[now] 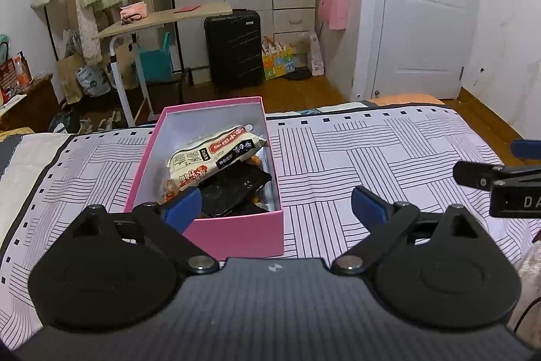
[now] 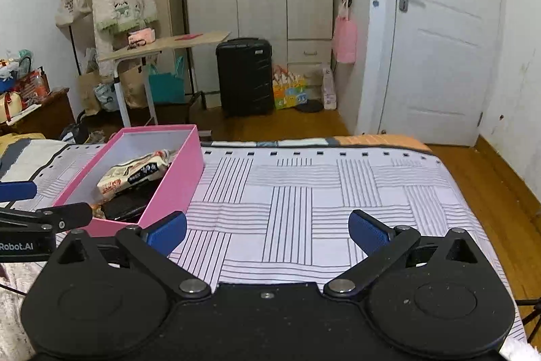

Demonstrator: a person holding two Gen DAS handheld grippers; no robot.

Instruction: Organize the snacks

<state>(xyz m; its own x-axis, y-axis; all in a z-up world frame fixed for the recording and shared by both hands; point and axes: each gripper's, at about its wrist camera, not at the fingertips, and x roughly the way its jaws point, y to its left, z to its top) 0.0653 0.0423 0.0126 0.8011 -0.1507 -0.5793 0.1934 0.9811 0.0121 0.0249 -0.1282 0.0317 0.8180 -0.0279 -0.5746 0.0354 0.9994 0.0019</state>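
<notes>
snack packets (image 1: 216, 158) lie heaped in the pink box (image 1: 236, 235) on the bed (image 1: 372, 158); left tool (image 1: 274, 202) and right tool (image 2: 267, 230) gape empty. the top packet, perched high, could slide out if the box is nudged.

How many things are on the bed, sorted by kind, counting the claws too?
Pink box: 1
White snack packet in the box: 1
Black snack packet under it: 1
Claws, left claw and right claw, both open: 2
Total: 5, plus orange packets too hidden to count.

Left gripper (image 1: 275, 207), right gripper (image 2: 267, 230): seemingly empty, agape.
</notes>
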